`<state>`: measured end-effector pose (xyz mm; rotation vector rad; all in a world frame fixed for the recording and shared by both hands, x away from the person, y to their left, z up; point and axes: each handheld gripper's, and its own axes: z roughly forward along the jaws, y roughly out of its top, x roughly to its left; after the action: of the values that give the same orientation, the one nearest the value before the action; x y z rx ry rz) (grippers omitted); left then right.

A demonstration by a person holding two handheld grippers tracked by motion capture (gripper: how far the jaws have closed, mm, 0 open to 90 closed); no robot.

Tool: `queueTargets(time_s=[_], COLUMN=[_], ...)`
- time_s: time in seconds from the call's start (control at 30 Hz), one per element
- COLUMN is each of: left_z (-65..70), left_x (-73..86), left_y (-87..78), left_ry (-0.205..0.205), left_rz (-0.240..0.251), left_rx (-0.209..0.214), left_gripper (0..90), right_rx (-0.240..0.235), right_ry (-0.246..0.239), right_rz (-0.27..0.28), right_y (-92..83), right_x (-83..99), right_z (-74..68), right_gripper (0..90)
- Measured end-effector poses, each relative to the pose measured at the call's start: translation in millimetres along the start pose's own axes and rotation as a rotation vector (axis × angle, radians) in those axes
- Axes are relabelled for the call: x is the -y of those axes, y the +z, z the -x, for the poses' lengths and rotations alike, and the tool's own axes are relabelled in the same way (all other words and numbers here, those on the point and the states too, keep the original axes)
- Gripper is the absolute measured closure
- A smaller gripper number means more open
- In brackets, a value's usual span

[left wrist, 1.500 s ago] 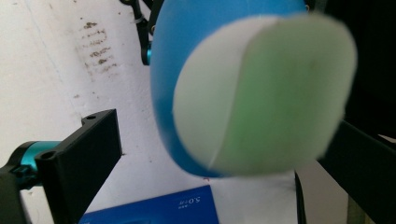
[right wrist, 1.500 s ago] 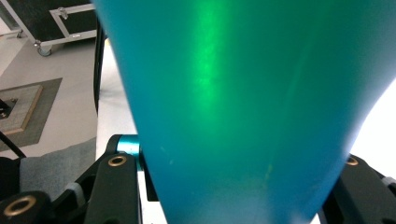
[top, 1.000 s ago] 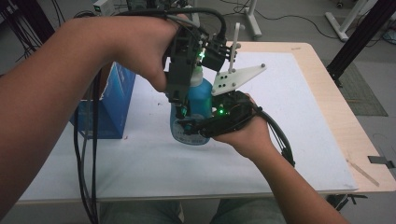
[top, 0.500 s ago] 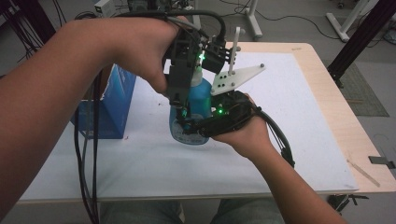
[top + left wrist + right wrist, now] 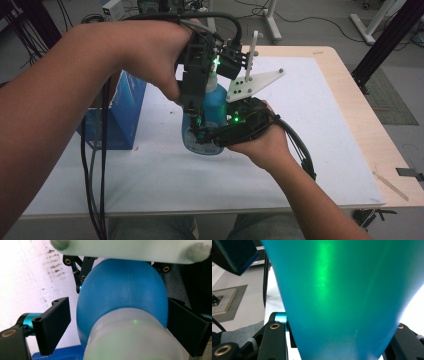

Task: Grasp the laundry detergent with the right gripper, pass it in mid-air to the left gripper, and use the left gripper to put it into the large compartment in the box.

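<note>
Gripping the lower body of a translucent blue plastic bottle [image 5: 206,131], the right gripper [image 5: 204,136] has its jaws clenched on both sides of it, holding it upright just above the white table cover [image 5: 310,130]; in the right gripper view the bottle's blue-green wall [image 5: 342,295] runs up from between the jaws. The left gripper [image 5: 199,95] comes down from above over the bottle's frosted white cap [image 5: 130,337]. Its jaws have just been closing with the cap between them: the right-hand jaw looks to be touching the bottle, while a clear gap remains at the left-hand jaw, so it is not yet clamped. One tool likely steadies the body so the other can twist the cap. A white three-cornered plate [image 5: 252,84] rides on the right gripper. Behind and to the left stands a blue box [image 5: 122,112], touching nothing, with black cables [image 5: 95,165] trailing past it. No brand, label or writing can be read on the bottle, cap or box; the bottle's front label is too blurred.
</note>
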<state>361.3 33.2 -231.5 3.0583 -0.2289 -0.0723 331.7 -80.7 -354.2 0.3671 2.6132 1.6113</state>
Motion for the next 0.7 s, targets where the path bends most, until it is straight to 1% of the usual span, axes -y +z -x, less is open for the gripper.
queueTargets(time_s=[0.07,0.17,0.3,0.37,0.47,0.67,0.7], left_z=[-0.5,-0.8,-0.9,-1.4,-2.0,-2.8,-2.8], left_x=[-0.4,-1.4,-2.7,-3.1,-3.8,-4.5,-4.7], left_y=[-0.2,-0.1,0.0,0.2,0.2,1.3,1.1], left_ry=[-0.001,-0.004,-0.002,-0.002,0.001,-0.005,-0.007], left_rz=[-0.003,-0.005,-0.008,-0.005,-0.013,-0.019,-0.018], left_rx=[-0.001,-0.004,-0.005,-0.008,-0.007,-0.006,-0.003], left_gripper=[12.1,12.6,17.0,17.0,17.1,18.9,21.1], right_rx=[0.002,0.001,0.008,0.006,0.006,0.005,0.005], right_ry=[0.001,0.000,0.001,0.000,0.001,0.005,0.005], right_rz=[0.002,0.002,0.001,0.001,0.004,0.003,0.004], right_y=[-0.4,-1.0,-1.6,-1.6,-1.4,-1.5,-1.7], right_x=[-0.1,-0.1,0.0,0.0,0.1,0.1,0.1], right_z=[0.2,0.9,1.3,1.5,1.8,2.1,2.1], right_gripper=[45.4,45.4,45.4,45.4,45.4,45.4,45.4])
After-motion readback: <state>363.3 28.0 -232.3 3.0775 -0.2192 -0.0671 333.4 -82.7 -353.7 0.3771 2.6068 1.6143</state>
